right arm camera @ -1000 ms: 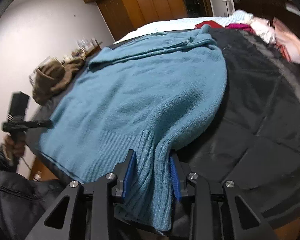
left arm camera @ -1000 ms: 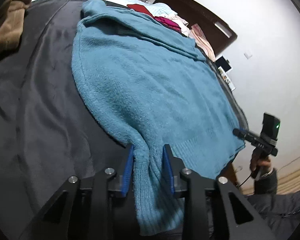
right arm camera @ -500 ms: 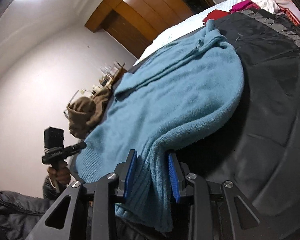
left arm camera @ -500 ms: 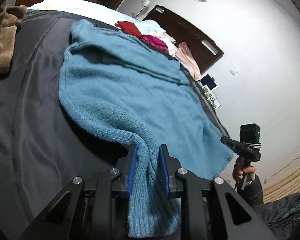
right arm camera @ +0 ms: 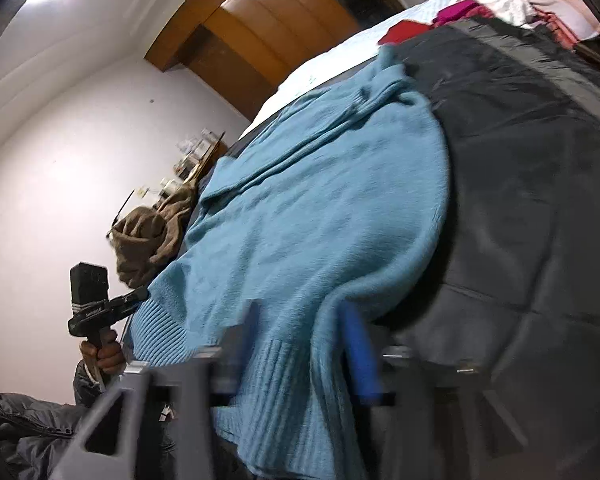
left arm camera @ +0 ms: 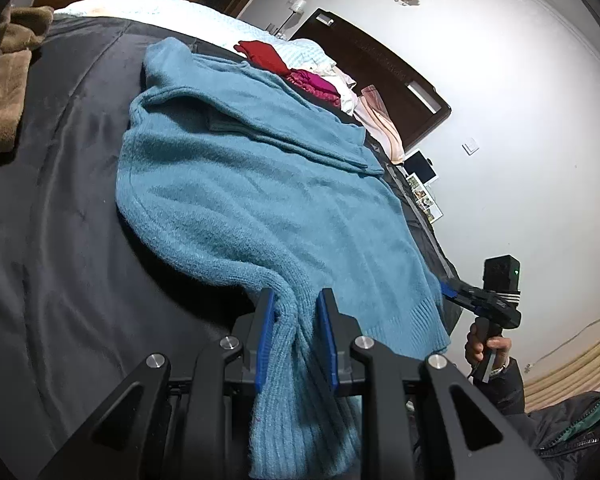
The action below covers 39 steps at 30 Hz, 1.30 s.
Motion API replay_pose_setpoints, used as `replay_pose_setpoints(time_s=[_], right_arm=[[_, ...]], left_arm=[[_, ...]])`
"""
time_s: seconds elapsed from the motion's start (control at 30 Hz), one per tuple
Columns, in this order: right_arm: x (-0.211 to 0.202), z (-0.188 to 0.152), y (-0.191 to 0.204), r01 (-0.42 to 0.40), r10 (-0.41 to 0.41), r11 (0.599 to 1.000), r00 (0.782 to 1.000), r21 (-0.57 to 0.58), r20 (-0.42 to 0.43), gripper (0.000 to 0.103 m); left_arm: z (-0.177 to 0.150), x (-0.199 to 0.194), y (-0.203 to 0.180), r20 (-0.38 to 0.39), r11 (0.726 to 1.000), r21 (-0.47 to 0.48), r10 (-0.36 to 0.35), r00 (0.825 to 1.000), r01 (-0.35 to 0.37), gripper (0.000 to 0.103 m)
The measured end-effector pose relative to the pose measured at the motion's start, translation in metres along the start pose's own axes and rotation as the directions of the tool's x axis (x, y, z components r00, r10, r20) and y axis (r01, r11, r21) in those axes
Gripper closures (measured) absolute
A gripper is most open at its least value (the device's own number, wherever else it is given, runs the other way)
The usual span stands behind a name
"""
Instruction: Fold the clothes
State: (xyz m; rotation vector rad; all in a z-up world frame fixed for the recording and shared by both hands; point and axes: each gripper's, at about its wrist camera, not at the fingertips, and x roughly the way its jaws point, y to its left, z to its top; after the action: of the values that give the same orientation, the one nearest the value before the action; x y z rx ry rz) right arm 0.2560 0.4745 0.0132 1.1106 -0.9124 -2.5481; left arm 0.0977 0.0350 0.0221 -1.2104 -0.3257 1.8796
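A teal knit sweater (left arm camera: 268,208) lies spread across a dark quilt (left arm camera: 60,240) on a bed, its two ribbed cuffs hanging over the near edge. The left gripper (left arm camera: 296,320) has its jaws clamped on one cuff. The right gripper (right arm camera: 300,344), blurred in its own view, has just been opening; its blue pads stand apart with the other cuff loose between them. Only the left wrist view shows the dark headboard (left arm camera: 380,76) and photos against the wall; only the right wrist view shows the wooden wardrobe (right arm camera: 260,40) and a cluttered shelf. White lettering on the left gripper's body is too small to read.
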Motion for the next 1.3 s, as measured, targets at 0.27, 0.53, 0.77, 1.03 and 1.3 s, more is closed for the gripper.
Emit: replay_pose_setpoints(time_s=[0.27,0.53,0.77,1.03,1.3], right_arm=[[-0.010,-0.014,-0.002,0.155,-0.157,0.986,0.987,-0.066,-0.038,0.020],[0.020,-0.024,0.034,0.115,-0.145,0.966,0.982,-0.231,-0.118,0.022],[0.035,-0.027,0.048,0.135,-0.187,0.944,0.970,-0.301,-0.153,0.048],[0.046,-0.022,0.041,0.010,-0.054,0.975,0.980,-0.222,-0.191,0.067],[0.048,0.010,0.035,-0.252,0.241,0.966,0.959,-0.062,-0.146,0.069]], left_arm=[[-0.006,0.003,0.005,-0.024,1.000,-0.013,0.005,1.000,-0.005,0.078],[-0.019,0.011,0.022,-0.072,0.997,-0.079,0.019,0.997,-0.025,0.062],[-0.020,0.016,0.018,-0.101,0.996,-0.075,0.041,0.994,-0.048,0.032],[-0.018,0.034,0.015,-0.144,0.994,-0.099,0.029,0.989,-0.044,0.078],[0.014,0.018,0.003,-0.010,0.982,-0.131,-0.136,0.991,0.134,0.079]])
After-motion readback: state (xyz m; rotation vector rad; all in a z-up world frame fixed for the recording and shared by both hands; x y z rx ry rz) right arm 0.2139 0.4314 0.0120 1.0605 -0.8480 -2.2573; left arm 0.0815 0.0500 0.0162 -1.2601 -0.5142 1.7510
